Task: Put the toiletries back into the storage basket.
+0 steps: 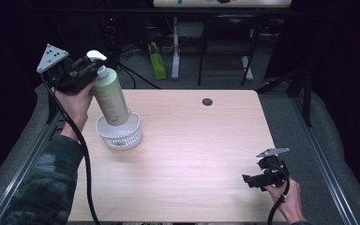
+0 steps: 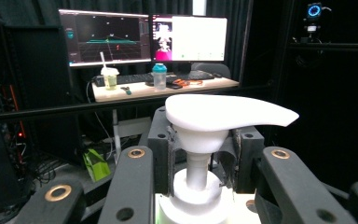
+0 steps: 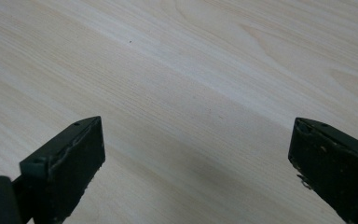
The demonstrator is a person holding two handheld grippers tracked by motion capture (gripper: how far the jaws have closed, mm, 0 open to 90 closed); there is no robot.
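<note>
Currently, key facts:
Bottle: green pump bottle (image 1: 110, 97), base inside the white mesh basket (image 1: 120, 132) at the left side of the worktop (image 1: 192, 154); tilted, top leaning left and away.
Long axis: base in the basket up to the white pump head (image 1: 96, 56); not yet upright.
Left gripper (image 1: 85, 71): fingers (image 2: 164, 154) pinching the pump neck (image 2: 197, 168) from both sides, just under the spout. In the left gripper view the pump head (image 2: 223, 114) sits right between them, spout pointing right.
Right gripper (image 1: 252, 180): fingers (image 3: 67, 165) spread wide, nothing between them, hovering low over bare worktop at the near right corner.
Nearer hand: left, it's already on the bottle. Right is well apart, across the worktop.
Judgement: next move likely turns on that tilt; swing the top back over the basket so the base seats flat, then release.
Risk: basket is light, a sideways push from the base could tip or slide it.
</note>
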